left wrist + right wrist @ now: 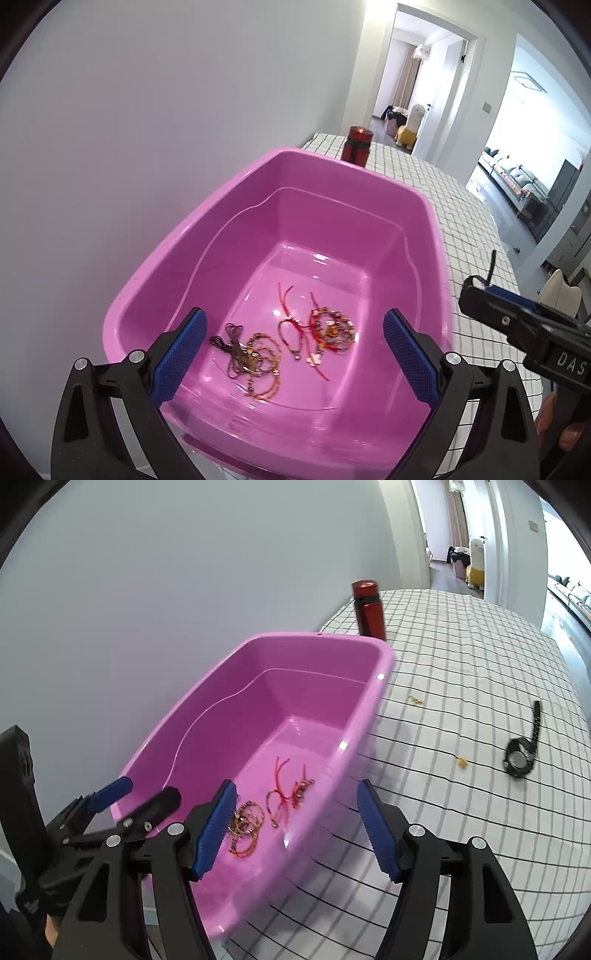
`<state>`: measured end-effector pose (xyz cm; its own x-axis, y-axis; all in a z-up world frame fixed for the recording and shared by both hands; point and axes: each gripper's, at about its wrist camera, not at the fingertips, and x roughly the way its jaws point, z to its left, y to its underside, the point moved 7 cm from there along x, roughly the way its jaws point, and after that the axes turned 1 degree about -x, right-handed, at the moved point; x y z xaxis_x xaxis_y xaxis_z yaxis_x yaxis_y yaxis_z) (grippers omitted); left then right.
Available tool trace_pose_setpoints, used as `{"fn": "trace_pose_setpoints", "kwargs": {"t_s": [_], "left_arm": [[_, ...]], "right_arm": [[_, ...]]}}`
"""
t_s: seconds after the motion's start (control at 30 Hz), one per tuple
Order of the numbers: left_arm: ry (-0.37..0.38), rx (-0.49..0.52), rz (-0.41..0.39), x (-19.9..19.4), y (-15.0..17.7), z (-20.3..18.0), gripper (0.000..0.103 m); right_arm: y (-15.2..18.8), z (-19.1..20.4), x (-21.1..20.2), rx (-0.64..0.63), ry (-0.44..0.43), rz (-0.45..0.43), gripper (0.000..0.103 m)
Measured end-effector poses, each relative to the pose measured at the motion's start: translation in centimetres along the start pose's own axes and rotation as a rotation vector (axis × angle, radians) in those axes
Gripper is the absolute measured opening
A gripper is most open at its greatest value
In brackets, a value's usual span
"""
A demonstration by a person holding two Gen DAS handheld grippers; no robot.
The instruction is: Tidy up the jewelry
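Observation:
A pink plastic tub [236, 192] [369, 701] stands on the checked cloth by the wall. Inside lie a gold-and-brown chain tangle [255, 360] [245, 825] and red cord bracelets with beads [325, 328] [288, 794]. My left gripper [293, 354] is open and empty, above the tub's near end; it also shows in the right wrist view [136, 797]. My right gripper [297, 827] is open and empty over the tub's right rim. On the cloth lie a black watch [521, 753], a small gold piece [461, 762] and another gold piece [415, 700].
A red bottle [357, 144] [367, 607] stands behind the tub. The grey wall runs close along the tub's left side. The checked cloth [461, 657] stretches right and away toward an open doorway. The right gripper's body [528, 321] shows in the left wrist view.

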<state>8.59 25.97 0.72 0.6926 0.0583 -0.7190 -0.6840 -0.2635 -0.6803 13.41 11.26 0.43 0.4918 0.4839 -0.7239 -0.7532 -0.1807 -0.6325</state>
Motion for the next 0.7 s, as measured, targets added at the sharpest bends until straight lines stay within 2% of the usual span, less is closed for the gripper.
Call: {"fn": "trace_pose_setpoints", "kwargs": {"t_s": [0.17,0.33,0.47,0.7], "left_arm": [[0.009,0.004,0.0,-0.9,0.5,-3.2,0.094],[0.038,0.031,-0.003,-2.4,1.7,-8.0,0.095],[0.053,0.058,-0.006,-3.7,3.5,-11.7,0.096],[0.053,0.066,0.04,-4.5,7.9,-17.4,0.096]], "right_arm": [[1.6,-3.4,-3.2,0.023,0.02,-0.012,0.068],[4.5,-8.6,-7.2,0.089,0.048,-0.027,0.069],[7.1,-12.4,-9.9,0.125,0.067,-0.024,0.069],[12.5,-19.1,-13.8,0.154,0.109,-0.009,0.069]]}}
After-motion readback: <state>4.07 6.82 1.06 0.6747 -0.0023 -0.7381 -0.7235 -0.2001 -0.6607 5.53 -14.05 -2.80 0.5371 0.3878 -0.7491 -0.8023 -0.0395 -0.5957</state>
